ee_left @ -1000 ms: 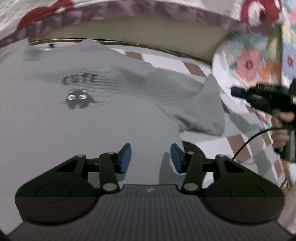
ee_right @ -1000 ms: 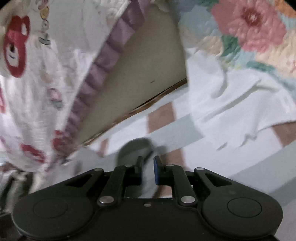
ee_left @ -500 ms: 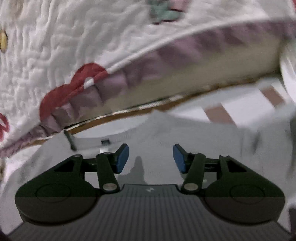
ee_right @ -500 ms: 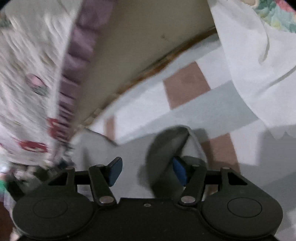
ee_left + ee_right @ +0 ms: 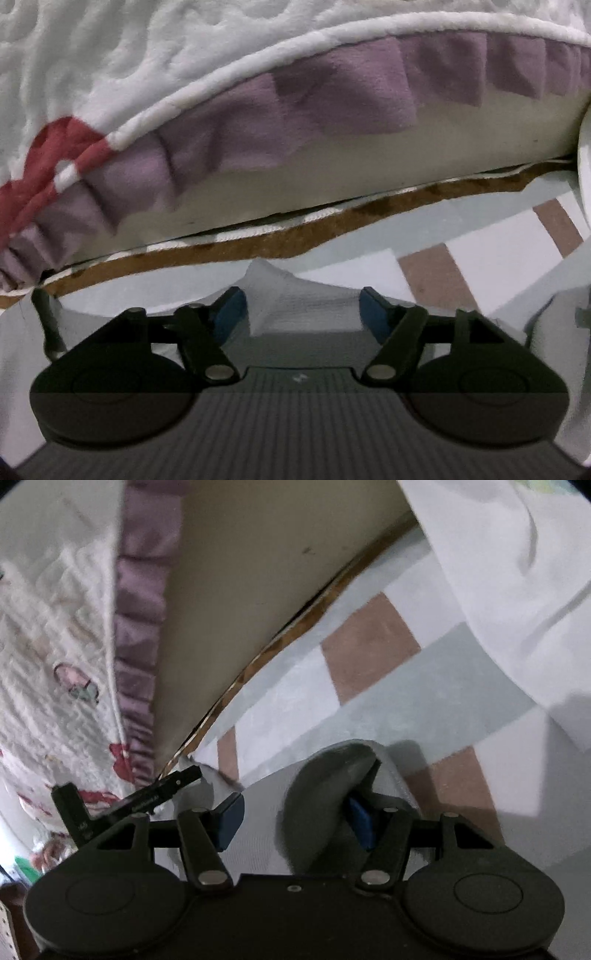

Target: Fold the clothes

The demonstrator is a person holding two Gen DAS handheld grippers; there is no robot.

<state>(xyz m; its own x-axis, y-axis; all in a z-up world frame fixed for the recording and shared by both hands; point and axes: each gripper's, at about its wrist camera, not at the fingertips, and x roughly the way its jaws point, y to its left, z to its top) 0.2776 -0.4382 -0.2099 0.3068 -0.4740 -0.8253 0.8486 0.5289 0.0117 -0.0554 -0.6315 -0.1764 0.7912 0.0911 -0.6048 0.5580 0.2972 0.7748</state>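
A grey T-shirt lies on the checked sheet. In the left wrist view its top edge rises in a small peak between the blue pads of my left gripper. Those jaws are opening and the pads do not press the cloth. In the right wrist view my right gripper stands open over the same shirt. A curled grey sleeve fold lies between its jaws, against the right pad. A black part of the left gripper shows at the left there.
A white quilt with a purple ruffle and red patches hangs just beyond the shirt's top edge. Under it are a beige panel and a brown trim. A loose white cloth lies on the sheet at the right.
My left gripper has moved from over the shirt's printed chest to its top edge by the quilt, and its jaws have widened. My right gripper's jaws have gone from nearly shut to open around the sleeve fold.
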